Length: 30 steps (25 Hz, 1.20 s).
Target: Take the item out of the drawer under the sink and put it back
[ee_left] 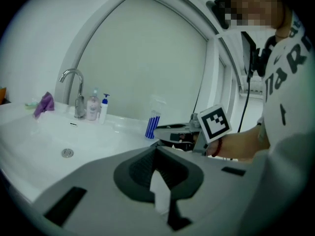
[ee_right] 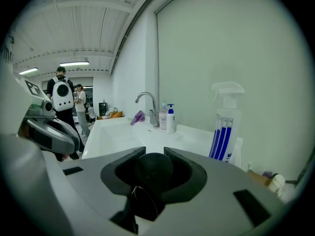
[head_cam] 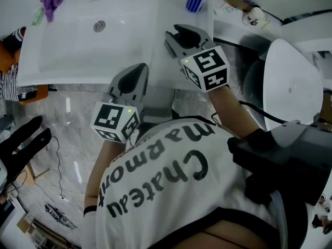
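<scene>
**A:** Starting at the left, what's there?

**B:** A purple cloth (head_cam: 51, 4) lies at the far-left corner of the sink (head_cam: 78, 48). The basin is bare apart from its drain. The left tool (head_cam: 137, 70) hangs just in front of the sink's near edge, with its jaws brought together and nothing between them.

**A:** And the item?

**B:** It's further right, in the right tool (head_cam: 179, 35), which hangs over the white surface (head_cam: 166, 4) beside the basin. That tool's own view shows a dark round item (ee_right: 153, 170) sitting between the two pads, which are clamped on it. A blue-striped spray bottle (head_cam: 195, 0) stands beyond it, near the wall.

**A:** So how far along is the task?

**B:** About halfway, I'd judge. The item is out of the drawer and held up at sink height. The drawer isn't in any view, so I can't tell whether it stands open. What's left is to bring the item down under the sink, set it in the drawer and let go.
</scene>
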Each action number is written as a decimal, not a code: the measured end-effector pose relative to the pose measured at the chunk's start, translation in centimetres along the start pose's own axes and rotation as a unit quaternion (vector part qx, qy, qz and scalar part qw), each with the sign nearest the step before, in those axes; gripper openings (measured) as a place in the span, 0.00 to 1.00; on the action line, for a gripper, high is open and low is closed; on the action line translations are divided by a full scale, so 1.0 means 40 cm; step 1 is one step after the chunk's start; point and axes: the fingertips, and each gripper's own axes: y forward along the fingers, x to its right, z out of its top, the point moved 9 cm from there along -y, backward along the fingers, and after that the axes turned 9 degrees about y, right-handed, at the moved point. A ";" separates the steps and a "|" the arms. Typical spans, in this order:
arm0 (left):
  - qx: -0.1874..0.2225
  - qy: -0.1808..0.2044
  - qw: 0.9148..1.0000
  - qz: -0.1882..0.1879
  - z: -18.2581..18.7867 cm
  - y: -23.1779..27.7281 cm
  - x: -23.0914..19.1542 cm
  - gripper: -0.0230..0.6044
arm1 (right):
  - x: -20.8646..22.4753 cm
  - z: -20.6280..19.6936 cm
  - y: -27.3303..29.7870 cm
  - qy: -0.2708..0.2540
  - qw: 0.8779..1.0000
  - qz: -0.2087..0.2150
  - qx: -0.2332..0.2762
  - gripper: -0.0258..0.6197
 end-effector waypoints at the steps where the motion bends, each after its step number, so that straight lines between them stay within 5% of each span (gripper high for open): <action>1: 0.000 -0.005 1.000 0.001 -0.002 0.001 0.001 0.05 | 0.002 0.000 0.004 0.001 1.000 0.002 0.000 0.23; 8: 0.008 -0.066 0.998 0.025 -0.014 -0.013 -0.011 0.05 | 0.003 -0.007 0.012 0.000 1.000 0.016 -0.002 0.23; 30: 0.003 -0.055 0.997 0.048 -0.008 -0.049 0.011 0.05 | -0.010 -0.015 0.007 -0.021 1.000 0.021 0.001 0.23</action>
